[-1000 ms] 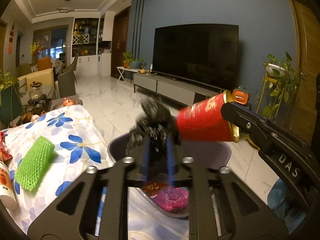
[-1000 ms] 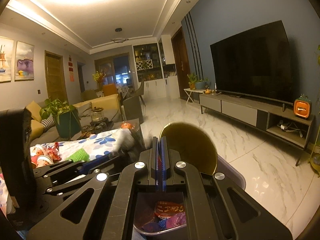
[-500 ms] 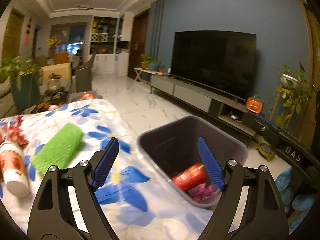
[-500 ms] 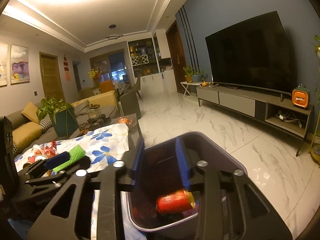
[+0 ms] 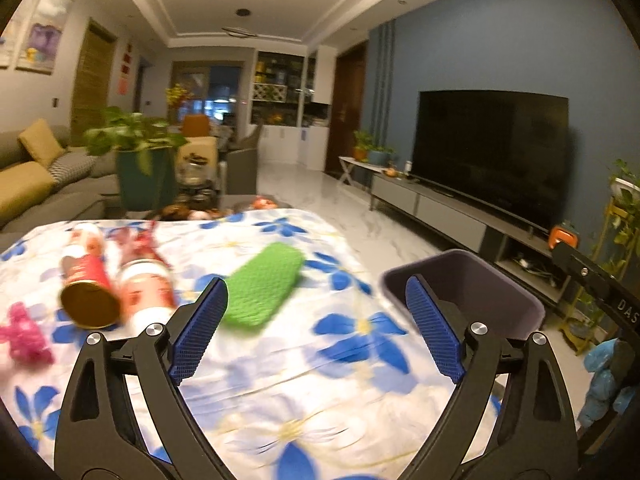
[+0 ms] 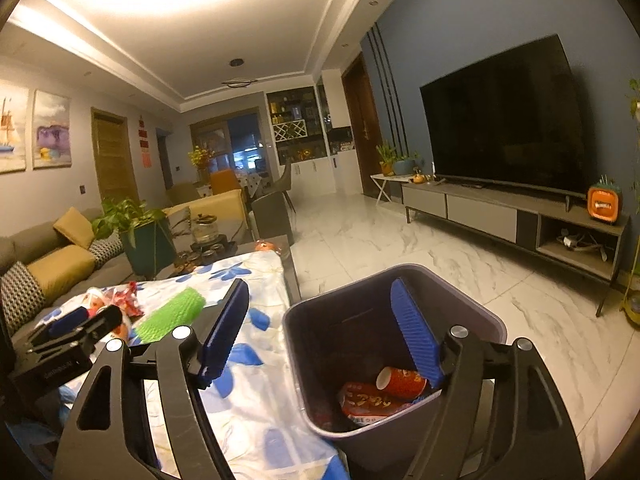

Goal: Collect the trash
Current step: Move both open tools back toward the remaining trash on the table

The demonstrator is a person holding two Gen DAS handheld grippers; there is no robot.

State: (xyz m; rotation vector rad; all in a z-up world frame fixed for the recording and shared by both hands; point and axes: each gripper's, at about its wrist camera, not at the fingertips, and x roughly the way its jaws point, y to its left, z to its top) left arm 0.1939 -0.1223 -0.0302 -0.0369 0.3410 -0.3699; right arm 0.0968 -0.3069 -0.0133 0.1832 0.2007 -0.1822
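A grey trash bin [image 6: 472, 312] stands at the right edge of the flowered table [image 5: 280, 380]. Inside it lie a red paper cup [image 6: 402, 380] and a snack wrapper [image 6: 366, 398]. My right gripper [image 6: 320, 330] hangs open above the bin's near rim, nothing between its fingers. My left gripper [image 5: 316, 322] is open and empty over the table, left of the bin [image 5: 492, 280]. Ahead of it on the cloth lie a green foam net [image 5: 266, 288], two red cups [image 5: 86, 284] on their sides, a red wrapper [image 5: 138, 242] and a pink scrap [image 5: 22, 338].
The left gripper [image 6: 72, 326] shows at the lower left of the right wrist view. A potted plant [image 5: 140, 164] and glass jars stand behind the table. A sofa [image 5: 36, 188] runs along the left, a TV [image 6: 504, 116] on a low cabinet along the right. Marble floor lies beyond the bin.
Both grippers opened. The black bag and the red cup left them, and the cup now lies in the bin. My left gripper swung left from the bin to over the table.
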